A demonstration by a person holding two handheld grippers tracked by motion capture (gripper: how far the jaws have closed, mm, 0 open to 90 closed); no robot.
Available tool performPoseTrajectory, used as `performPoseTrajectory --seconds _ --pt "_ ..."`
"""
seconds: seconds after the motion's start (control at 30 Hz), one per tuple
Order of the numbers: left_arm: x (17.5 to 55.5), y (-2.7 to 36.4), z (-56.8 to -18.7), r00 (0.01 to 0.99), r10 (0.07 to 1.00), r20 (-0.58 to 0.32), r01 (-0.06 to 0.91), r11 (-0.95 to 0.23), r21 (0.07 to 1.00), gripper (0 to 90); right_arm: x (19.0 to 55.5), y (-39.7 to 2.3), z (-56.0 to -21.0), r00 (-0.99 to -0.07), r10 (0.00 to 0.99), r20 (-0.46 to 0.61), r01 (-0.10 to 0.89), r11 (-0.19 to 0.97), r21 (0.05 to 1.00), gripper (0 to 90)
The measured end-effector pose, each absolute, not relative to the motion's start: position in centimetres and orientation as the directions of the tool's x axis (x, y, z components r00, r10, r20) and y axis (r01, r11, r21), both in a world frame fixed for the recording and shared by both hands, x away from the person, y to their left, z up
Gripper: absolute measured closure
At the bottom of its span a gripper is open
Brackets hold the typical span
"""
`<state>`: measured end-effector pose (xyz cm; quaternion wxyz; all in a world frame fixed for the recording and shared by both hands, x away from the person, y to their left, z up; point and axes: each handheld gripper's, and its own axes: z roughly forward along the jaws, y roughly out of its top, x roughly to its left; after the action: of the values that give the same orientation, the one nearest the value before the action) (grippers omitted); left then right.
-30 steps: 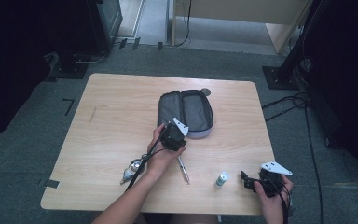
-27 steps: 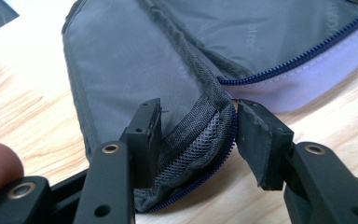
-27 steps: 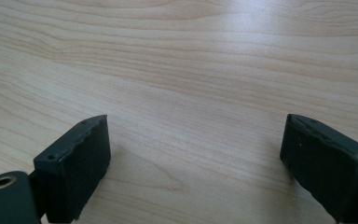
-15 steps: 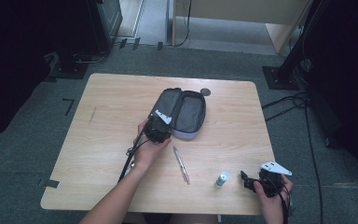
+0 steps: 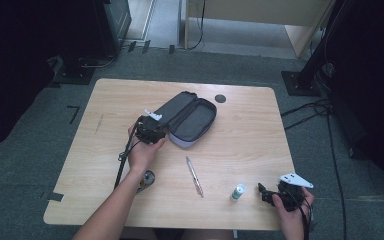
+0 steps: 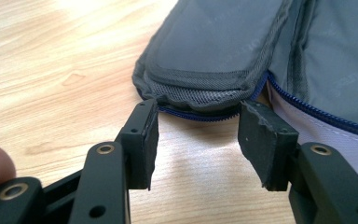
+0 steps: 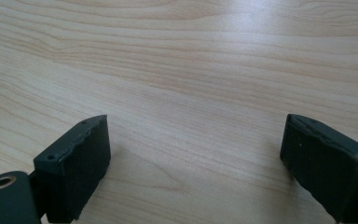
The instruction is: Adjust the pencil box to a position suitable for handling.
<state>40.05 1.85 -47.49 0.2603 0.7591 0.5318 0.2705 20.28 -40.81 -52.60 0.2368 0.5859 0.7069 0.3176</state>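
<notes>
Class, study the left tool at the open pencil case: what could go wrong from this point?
1. The left tool has just opened further, its jaws straddling only the thin mesh lid edge of the open grey fabric pencil case; a grip there may slip off.
2. Pulling that edge could drag the case across the light wooden table.
3. The silver pen and small white green-capped bottle lie loose and could get knocked.

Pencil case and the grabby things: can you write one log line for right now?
left gripper: jaws open at pencil case flap edge, just opening, not gripping | right gripper: jaws open over table | pen, small bottle: untouched
</notes>
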Motion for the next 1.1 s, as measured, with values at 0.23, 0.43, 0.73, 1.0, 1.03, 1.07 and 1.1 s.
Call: performPoseTrajectory --seconds 0.23,0.43,0.73,1.0,1.03,1.07,1.1 --pt "39.2 1.7 -46.1 0.293 0.955 -0.040 0.664 -0.173 0.727 45.2 20.3 -40.8 -52.6 -0.200 0.979 0.033 0.678 0.114 0.726 7.9" --pt "39.2 -0.3 -46.8 0.324 0.933 -0.158 0.717 -0.134 0.684 43.3 20.3 -40.8 -52.6 -0.202 0.979 0.035 0.678 0.113 0.726 7.9" --pt "40.3 -1.8 -48.1 0.262 0.954 -0.149 0.771 -0.114 0.626 37.1 20.3 -40.8 -52.6 -0.203 0.978 0.041 0.677 0.110 0.728 8.0" --pt "40.8 -1.0 -48.2 0.258 0.962 -0.085 0.776 -0.154 0.611 65.6 20.3 -40.8 -52.6 -0.207 0.977 0.039 0.677 0.114 0.727 8.0" --pt "40.8 -0.7 -48.2 0.256 0.963 -0.084 0.775 -0.153 0.613 68.4 20.3 -40.8 -52.6 -0.207 0.978 0.039 0.677 0.114 0.727 8.0" --pt "40.9 -0.4 -48.1 0.257 0.963 -0.080 0.775 -0.156 0.612 70.6 20.3 -40.8 -52.6 -0.207 0.978 0.039 0.678 0.114 0.726 8.0" --pt "41.0 -0.1 -48.1 0.255 0.963 -0.083 0.775 -0.152 0.614 72.7 20.3 -40.8 -52.6 -0.207 0.978 0.038 0.678 0.115 0.726 8.0"
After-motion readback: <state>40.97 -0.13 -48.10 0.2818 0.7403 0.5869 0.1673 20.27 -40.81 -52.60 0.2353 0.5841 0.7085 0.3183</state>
